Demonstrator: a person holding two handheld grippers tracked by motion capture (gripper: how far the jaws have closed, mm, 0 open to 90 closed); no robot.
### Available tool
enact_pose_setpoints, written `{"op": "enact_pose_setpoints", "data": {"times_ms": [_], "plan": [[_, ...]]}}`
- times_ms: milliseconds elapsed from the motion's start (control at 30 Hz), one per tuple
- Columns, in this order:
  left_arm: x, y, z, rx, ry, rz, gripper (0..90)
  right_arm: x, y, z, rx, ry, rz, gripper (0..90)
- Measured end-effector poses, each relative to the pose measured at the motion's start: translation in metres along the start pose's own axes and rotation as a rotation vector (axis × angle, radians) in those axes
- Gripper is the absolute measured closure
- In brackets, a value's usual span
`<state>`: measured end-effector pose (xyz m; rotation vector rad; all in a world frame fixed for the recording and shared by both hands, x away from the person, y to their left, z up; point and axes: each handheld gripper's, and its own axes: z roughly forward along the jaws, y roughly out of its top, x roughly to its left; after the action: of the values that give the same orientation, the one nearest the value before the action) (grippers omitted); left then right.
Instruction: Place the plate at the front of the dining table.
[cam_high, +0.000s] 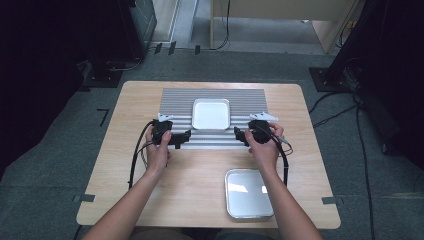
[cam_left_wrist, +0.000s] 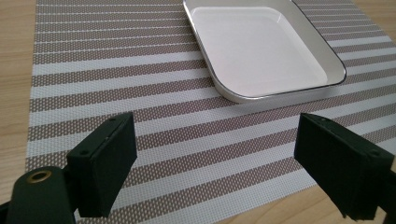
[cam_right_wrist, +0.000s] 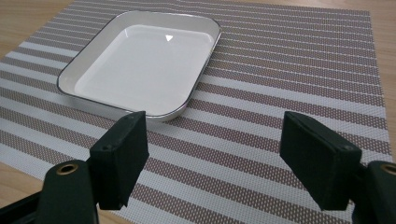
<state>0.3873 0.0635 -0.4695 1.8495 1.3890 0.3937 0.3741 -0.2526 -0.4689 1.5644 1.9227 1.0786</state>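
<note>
A white square dish (cam_high: 211, 113) rests on the striped placemat (cam_high: 176, 100) at the table's far middle. My left gripper (cam_high: 187, 136) hovers over the mat's near left part, its tips turned toward the centre. In the left gripper view the dish (cam_left_wrist: 261, 46) lies ahead to the right, and that gripper (cam_left_wrist: 217, 161) stands open with bare mat (cam_left_wrist: 116, 60) between the jaws. My right gripper (cam_high: 238, 135) mirrors it over the mat's near right part. In the right gripper view the dish (cam_right_wrist: 140, 65) lies ahead to the left, and this gripper (cam_right_wrist: 215, 161) is open with nothing between its jaws.
A shiny metal tray (cam_high: 248, 194) sits on the wooden table (cam_high: 135, 165) near the front edge, right of centre, under the person's right forearm. Cables trail from both grippers. Dark floor, furniture and cables surround the table.
</note>
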Motion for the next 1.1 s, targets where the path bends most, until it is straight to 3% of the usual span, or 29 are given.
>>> {"op": "enact_pose_setpoints", "data": {"times_ms": [200,333,567,633,900,1100], "plan": [[0.006,-0.008,-0.012,-0.005,-0.003,0.018,12.9,0.0,-0.008,-0.01,-0.022,-0.008,-0.021,25.3],[0.01,-0.014,-0.018,-0.015,-0.007,0.007,12.9,-0.001,-0.011,-0.014,-0.026,0.003,-0.015,25.1],[0.012,-0.023,-0.03,-0.056,0.006,0.017,13.0,-0.008,-0.015,-0.025,-0.036,0.004,-0.005,24.8],[0.013,-0.026,-0.032,-0.054,0.007,0.028,12.9,-0.01,-0.017,-0.029,-0.035,0.004,-0.005,24.3],[0.016,-0.034,-0.038,-0.063,-0.002,0.005,12.9,-0.018,-0.028,-0.041,-0.034,-0.005,-0.005,22.2],[0.015,-0.041,-0.043,-0.068,0.0,0.017,13.0,-0.026,-0.038,-0.049,-0.035,-0.008,0.011,22.3]]}}
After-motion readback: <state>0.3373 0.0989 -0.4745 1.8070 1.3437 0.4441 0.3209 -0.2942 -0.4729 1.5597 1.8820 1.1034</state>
